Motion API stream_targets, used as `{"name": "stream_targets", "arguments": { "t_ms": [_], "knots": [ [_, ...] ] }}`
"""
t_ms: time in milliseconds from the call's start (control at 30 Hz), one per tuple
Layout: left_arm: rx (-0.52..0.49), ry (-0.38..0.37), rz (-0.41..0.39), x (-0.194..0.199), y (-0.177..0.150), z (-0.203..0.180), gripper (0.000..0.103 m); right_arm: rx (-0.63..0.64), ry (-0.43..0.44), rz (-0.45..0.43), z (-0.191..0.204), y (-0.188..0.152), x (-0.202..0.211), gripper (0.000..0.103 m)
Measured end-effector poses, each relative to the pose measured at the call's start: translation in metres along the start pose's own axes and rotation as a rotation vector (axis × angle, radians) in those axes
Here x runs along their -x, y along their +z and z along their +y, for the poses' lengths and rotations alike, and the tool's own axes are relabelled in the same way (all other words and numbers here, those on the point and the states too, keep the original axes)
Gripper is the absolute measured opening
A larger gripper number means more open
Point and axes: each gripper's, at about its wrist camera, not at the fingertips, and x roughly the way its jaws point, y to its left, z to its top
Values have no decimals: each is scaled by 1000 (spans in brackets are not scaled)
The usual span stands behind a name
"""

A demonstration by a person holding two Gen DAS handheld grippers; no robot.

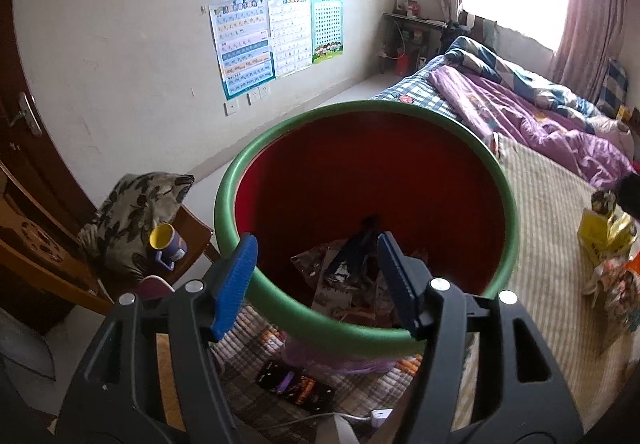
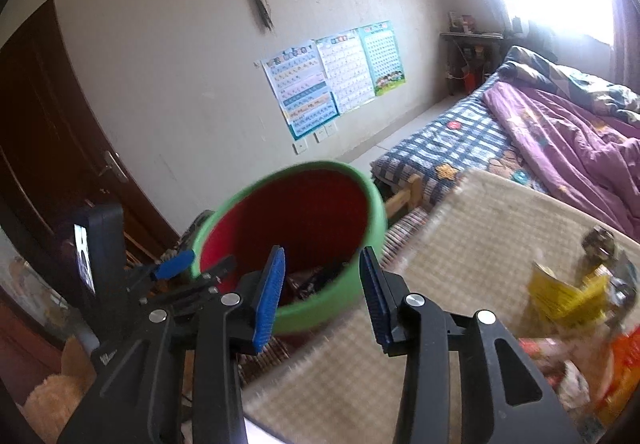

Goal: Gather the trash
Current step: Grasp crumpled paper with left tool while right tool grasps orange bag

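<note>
The left tongs point(image 1: 316, 276) angle downward over the near rim of the bin point(image 1: 232, 183), one pad outside the rim, one inside, jaws parted and holding nothing. Wrappers point(image 1: 344, 284) lie in the bin just beyond them. The right tongs point(image 2: 324, 288) tilt down at the bin's right side, also parted and empty. More trash point(image 2: 560, 296) lies on the bed point(image 2: 460, 244), right of them.

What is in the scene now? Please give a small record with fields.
bin: round red plastic bin with green rim, standing at the bed's edge
bin contents: crumpled wrappers at the bottom
left gripper: jaws open, straddling the near rim, pads not pressing
right gripper: jaws open, empty
remaining trash: yellow crumpled packet and other wrappers on the beige checked mat
</note>
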Motion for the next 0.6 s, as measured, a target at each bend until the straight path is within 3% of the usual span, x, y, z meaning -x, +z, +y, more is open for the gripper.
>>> {"name": "stream_targets", "arguments": {
  "t_ms": [133,267,433,500,600],
  "knots": [
    [-14,10,3,9,-8,-9,60,-24,-48,10,-22,-20,26,39],
    [-15,-35,13,22,-13,-29,60,-71,-148,-11,-53,-39,58,39],
    [-96,-172,17,42,-17,-80,60,-162,-375,-91,-109,-62,109,39],
    [-134,-240,28,48,-22,-105,60,-207,-440,-87,-131,-70,119,41],
    [-171,-316,55,54,-28,-133,61,-301,-482,-78,-161,-82,128,51]
  ]
}}
